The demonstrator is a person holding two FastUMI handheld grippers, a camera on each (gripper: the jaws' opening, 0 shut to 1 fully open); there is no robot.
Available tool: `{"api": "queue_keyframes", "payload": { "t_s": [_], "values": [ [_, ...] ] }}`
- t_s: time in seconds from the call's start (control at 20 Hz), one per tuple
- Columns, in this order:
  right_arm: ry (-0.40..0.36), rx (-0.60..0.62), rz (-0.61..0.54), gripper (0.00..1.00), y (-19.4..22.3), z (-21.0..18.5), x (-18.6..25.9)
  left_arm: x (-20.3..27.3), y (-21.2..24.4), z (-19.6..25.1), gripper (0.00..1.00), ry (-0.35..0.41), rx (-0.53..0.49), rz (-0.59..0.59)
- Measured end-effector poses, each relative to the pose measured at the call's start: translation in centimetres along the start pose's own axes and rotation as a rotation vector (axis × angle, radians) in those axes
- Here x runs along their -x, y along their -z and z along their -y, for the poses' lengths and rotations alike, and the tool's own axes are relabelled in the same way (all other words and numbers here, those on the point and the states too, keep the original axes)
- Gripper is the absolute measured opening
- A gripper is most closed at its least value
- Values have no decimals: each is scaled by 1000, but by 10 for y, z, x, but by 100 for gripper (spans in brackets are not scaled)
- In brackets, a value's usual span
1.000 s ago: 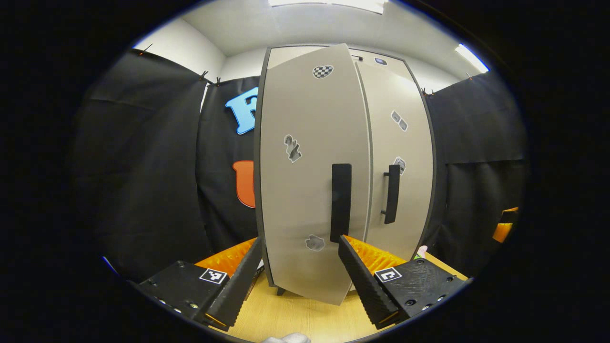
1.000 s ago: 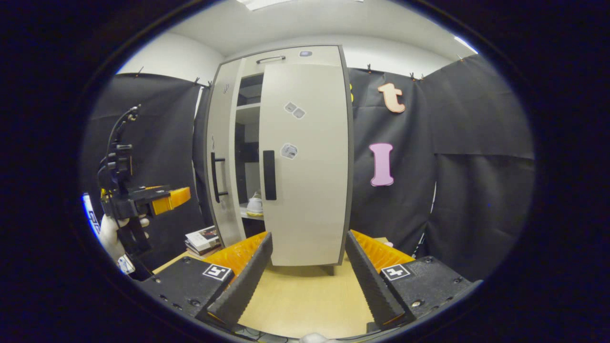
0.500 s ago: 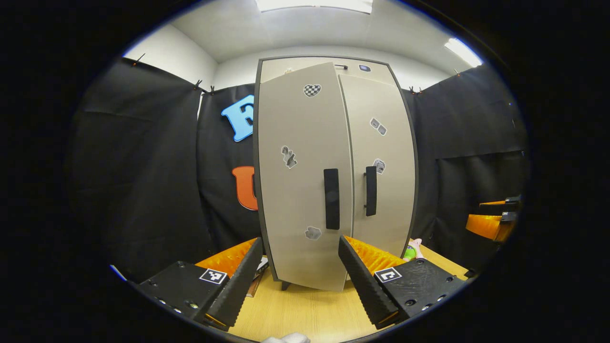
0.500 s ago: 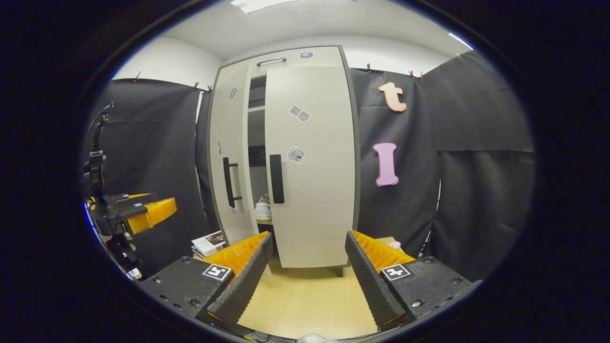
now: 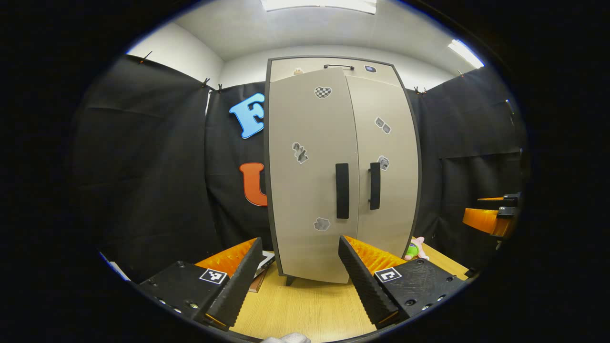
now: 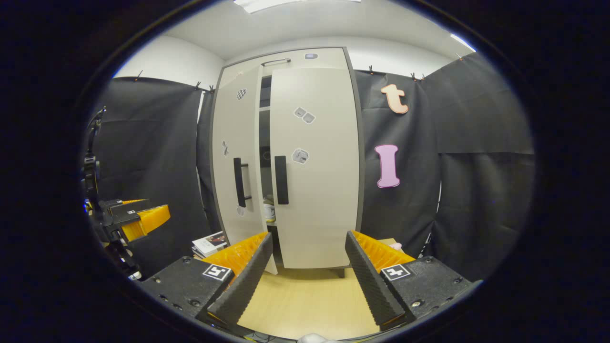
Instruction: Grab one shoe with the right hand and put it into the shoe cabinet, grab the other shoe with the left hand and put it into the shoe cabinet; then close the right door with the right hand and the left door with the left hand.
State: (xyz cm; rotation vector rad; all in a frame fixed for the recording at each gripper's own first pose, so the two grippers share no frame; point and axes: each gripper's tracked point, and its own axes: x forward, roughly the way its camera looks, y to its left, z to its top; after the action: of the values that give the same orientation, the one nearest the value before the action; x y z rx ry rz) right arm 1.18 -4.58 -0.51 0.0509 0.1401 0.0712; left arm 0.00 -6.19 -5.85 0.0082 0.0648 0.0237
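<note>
1. The left gripper (image 5: 295, 276) is spread wide and holds nothing, with the tall beige shoe cabinet (image 5: 340, 176) straight ahead of it on the wooden tabletop (image 5: 305, 309).
2. The cabinet's left door (image 6: 237, 157) stands slightly ajar, a white shoe (image 6: 269, 212) visible in the gap.
3. The right gripper (image 6: 305, 274) is also spread and empty, facing the shut right door (image 6: 317, 166).

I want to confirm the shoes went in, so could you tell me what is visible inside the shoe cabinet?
Through the gap beside the ajar left door, the shoe cabinet shows shelves and part of one light shoe. The doors cover the rest, so a second shoe cannot be confirmed.
</note>
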Motion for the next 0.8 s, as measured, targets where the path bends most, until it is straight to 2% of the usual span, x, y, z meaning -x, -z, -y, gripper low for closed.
{"api": "queue_keyframes", "payload": {
  "t_s": [0.15, 0.2, 0.55, 0.6, 0.8],
  "values": [
    [9, 7, 4, 99, -1, 0, 0, 1, -1, -1, 96, 2, 8, 3],
    [10, 4, 5, 99, 0, 0, 0, 1, -2, -2, 100, 3, 8, 3],
    [10, 3, -4, 100, 4, -7, 2, 3, 1, 5, 100, 25, 9, -2],
    [11, 2, -5, 98, 4, -6, 1, 2, 0, 5, 96, 27, 8, -4],
    [13, -2, -9, 99, 6, -8, 1, 2, 0, 4, 96, 31, 7, -3]
  ]
}}
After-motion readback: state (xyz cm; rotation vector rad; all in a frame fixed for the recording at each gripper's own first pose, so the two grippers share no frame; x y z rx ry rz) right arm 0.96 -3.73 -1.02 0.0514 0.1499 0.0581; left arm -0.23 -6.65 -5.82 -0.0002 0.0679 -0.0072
